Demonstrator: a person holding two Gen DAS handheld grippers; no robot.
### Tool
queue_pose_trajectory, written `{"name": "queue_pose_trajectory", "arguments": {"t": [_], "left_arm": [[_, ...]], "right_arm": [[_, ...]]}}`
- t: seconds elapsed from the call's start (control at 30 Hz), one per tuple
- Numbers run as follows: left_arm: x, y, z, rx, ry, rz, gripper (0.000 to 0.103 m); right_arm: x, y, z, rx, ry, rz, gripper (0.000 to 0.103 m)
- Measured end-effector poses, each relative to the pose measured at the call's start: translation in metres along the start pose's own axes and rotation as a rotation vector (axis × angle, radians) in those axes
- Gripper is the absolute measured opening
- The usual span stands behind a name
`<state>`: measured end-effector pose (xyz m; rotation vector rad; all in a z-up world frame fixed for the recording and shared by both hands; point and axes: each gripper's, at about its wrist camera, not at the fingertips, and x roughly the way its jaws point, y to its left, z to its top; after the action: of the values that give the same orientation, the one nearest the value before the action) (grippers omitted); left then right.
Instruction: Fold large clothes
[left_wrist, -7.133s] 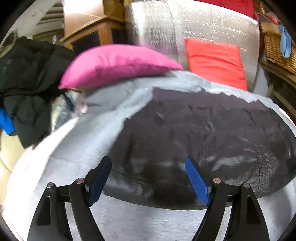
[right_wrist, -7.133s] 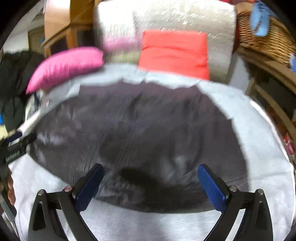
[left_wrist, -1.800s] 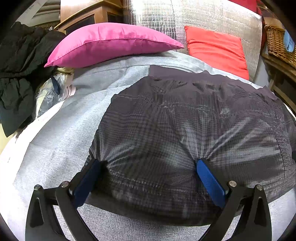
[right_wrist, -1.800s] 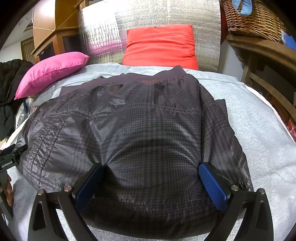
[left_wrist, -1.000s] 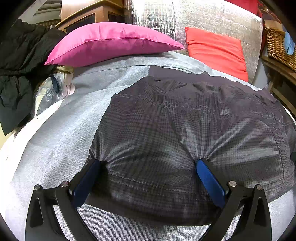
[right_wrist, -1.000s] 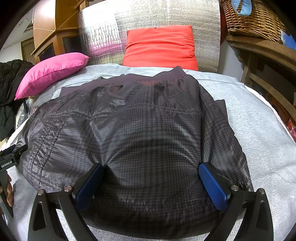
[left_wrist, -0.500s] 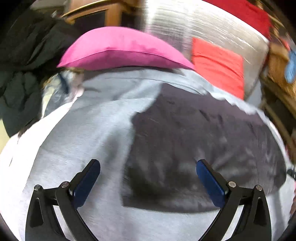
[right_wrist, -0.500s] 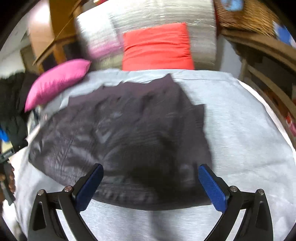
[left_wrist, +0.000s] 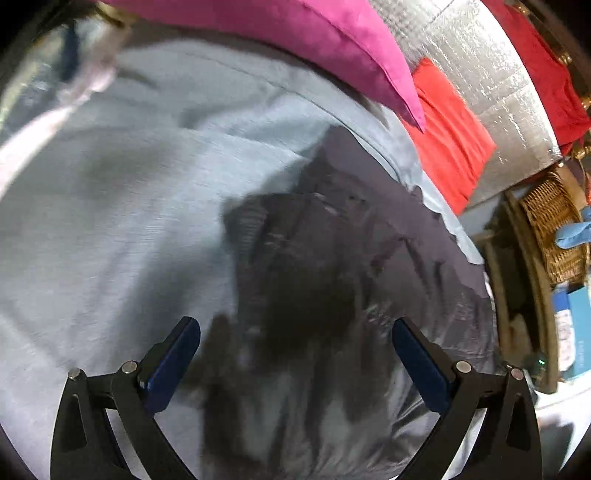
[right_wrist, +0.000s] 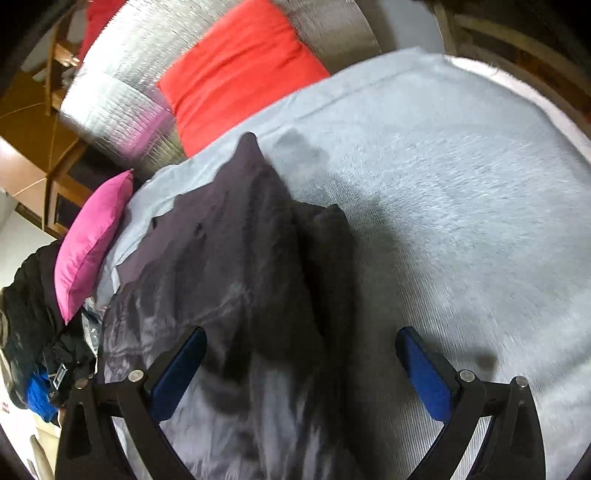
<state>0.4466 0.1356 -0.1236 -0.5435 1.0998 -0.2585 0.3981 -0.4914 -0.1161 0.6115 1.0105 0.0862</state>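
A dark grey checked jacket (left_wrist: 325, 280) lies spread on the grey bed cover (left_wrist: 110, 221); both views are blurred and tilted. My left gripper (left_wrist: 295, 354) is open, hovering over the jacket's left part, nothing between its blue pads (left_wrist: 173, 362). In the right wrist view the jacket (right_wrist: 229, 280) lies with its right edge folded into a dark ridge. My right gripper (right_wrist: 301, 369) is open above that edge, one pad (right_wrist: 181, 369) over the jacket and the other over the bare cover (right_wrist: 461, 221).
A pink pillow (left_wrist: 295, 40) and a red cushion (left_wrist: 447, 129) lean at the head of the bed against a silver quilted backing (left_wrist: 491, 74). A wicker basket (left_wrist: 554, 229) stands at the right. Dark clothes (right_wrist: 29, 314) are piled off the bed's left side.
Both grippers have lifted off the jacket and rolled sideways, the views now tilted. They stayed open. The jacket lies where it was.
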Motion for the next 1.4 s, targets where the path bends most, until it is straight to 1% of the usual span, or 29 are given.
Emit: {"name": "queue_pose_trajectory", "arguments": {"t": [0.1,0.13,0.17,0.2,0.23,0.27,0.3,0.33,0.37,0.4,0.43,0.47,0.5,0.53,0.6,0.67,0.83,0.9,0.97,1.07,1.13,1.17,1.27,1.3,1.33,1.37,1.4], "left_arm": [[0.023,-0.009,0.001,0.025,0.071,-0.013,0.103],[0.028,-0.013,0.001,0.045,0.086,-0.002,0.103],[0.031,-0.02,-0.001,0.082,0.076,0.024,0.103],[0.033,-0.026,-0.003,0.117,0.065,0.038,0.102],[0.036,-0.029,-0.004,0.136,0.065,0.054,0.1],[0.038,-0.034,-0.006,0.164,0.058,0.082,0.094],[0.04,-0.038,-0.007,0.189,0.055,0.101,0.082],[0.041,-0.042,-0.008,0.21,0.055,0.117,0.077],[0.042,-0.045,-0.007,0.216,0.056,0.119,0.064],[0.041,-0.049,-0.007,0.22,0.058,0.121,0.05],[0.038,-0.054,-0.005,0.228,0.056,0.135,0.04],[0.035,-0.061,-0.004,0.248,0.048,0.161,0.034],[0.03,-0.069,-0.003,0.269,0.039,0.183,0.027],[0.026,-0.074,-0.002,0.285,0.03,0.197,0.024],[0.014,-0.089,-0.001,0.321,0.001,0.222,0.022],[-0.007,-0.11,-0.002,0.355,-0.05,0.23,0.02],[-0.063,-0.156,-0.012,0.429,-0.163,0.21,0.019],[-0.092,-0.169,-0.024,0.454,-0.208,0.184,0.019],[-0.115,-0.172,-0.038,0.465,-0.242,0.165,0.019],[-0.138,-0.169,-0.069,0.477,-0.277,0.127,0.019],[-0.139,-0.162,-0.096,0.49,-0.282,0.113,0.02],[-0.137,-0.159,-0.104,0.489,-0.281,0.108,0.02],[-0.118,-0.137,-0.146,0.468,-0.244,0.095,0.02],[-0.103,-0.126,-0.161,0.456,-0.221,0.108,0.021],[-0.094,-0.118,-0.172,0.447,-0.202,0.127,0.021],[-0.08,-0.104,-0.183,0.424,-0.17,0.159,0.023],[-0.069,-0.094,-0.188,0.405,-0.144,0.183,0.03]], "right_arm": [[0.011,0.01,0.005,-0.06,0.018,-0.001,0.103],[0.014,0.014,0.005,-0.073,0.03,0.017,0.103],[0.015,0.017,0.005,-0.085,0.036,0.027,0.097],[0.016,0.021,0.004,-0.102,0.043,0.039,0.087],[0.018,0.026,0.002,-0.13,0.054,0.034,0.074],[0.019,0.032,0.001,-0.161,0.055,0.016,0.065],[0.021,0.033,-0.001,-0.17,0.066,0.013,0.058],[0.024,0.033,-0.001,-0.161,0.077,0.013,0.053],[0.026,0.033,0.001,-0.152,0.082,0.005,0.045],[0.025,0.036,0.001,-0.159,0.082,-0.006,0.041],[0.024,0.043,0.0,-0.185,0.082,-0.029,0.033],[0.021,0.051,0.0,-0.219,0.08,-0.053,0.025],[0.016,0.058,0.0,-0.245,0.078,-0.072,0.023],[0.01,0.064,0.0,-0.265,0.073,-0.084,0.02],[-0.008,0.08,0.003,-0.31,0.053,-0.098,0.018],[-0.032,0.101,0.006,-0.362,0.02,-0.107,0.015],[-0.097,0.153,0.005,-0.481,-0.078,-0.121,0.012],[-0.125,0.163,-0.001,-0.509,-0.119,-0.116,0.012],[-0.154,0.164,-0.012,-0.524,-0.148,-0.114,0.011],[-0.182,0.147,-0.038,-0.517,-0.173,-0.11,0.011],[-0.185,0.136,-0.054,-0.506,-0.177,-0.111,0.011],[-0.187,0.122,-0.069,-0.484,-0.174,-0.105,0.011],[-0.177,0.092,-0.107,-0.434,-0.135,-0.107,0.012],[-0.173,0.081,-0.116,-0.418,-0.118,-0.108,0.012],[-0.16,0.066,-0.131,-0.398,-0.09,-0.116,0.012],[-0.146,0.051,-0.145,-0.377,-0.062,-0.131,0.013],[-0.134,0.037,-0.154,-0.342,-0.038,-0.145,0.015]]}}
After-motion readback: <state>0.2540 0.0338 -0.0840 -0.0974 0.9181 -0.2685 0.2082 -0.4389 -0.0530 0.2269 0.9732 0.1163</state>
